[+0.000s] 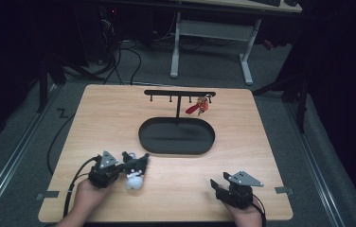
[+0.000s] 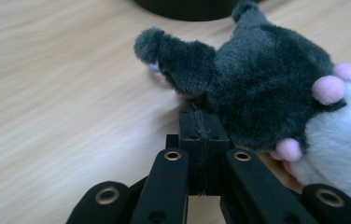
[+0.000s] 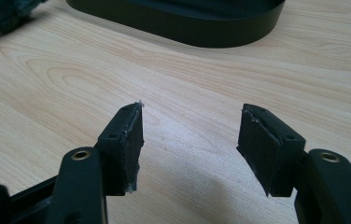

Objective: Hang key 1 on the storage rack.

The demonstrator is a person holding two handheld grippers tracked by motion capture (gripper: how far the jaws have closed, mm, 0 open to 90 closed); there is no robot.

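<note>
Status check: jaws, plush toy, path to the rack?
Left gripper jaws shut, beside black-and-white plush toy. Right gripper jaws open, empty. Black oval tray ahead.

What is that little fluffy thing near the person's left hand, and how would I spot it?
On the light wooden table, look in front of the black oval tray, toward the person's left gripper. Beside its tips lies a small plush toy, dark grey above and white below with pink pompoms: the table's one soft thing.

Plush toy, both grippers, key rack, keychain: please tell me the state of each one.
plush toy: lying on the table, against the left gripper's tips
left gripper: shut, nothing visible between the pads
right gripper: open, nothing between the pads
key rack: upright on its oval tray
keychain: hanging from a right-hand peg of the rack
</note>
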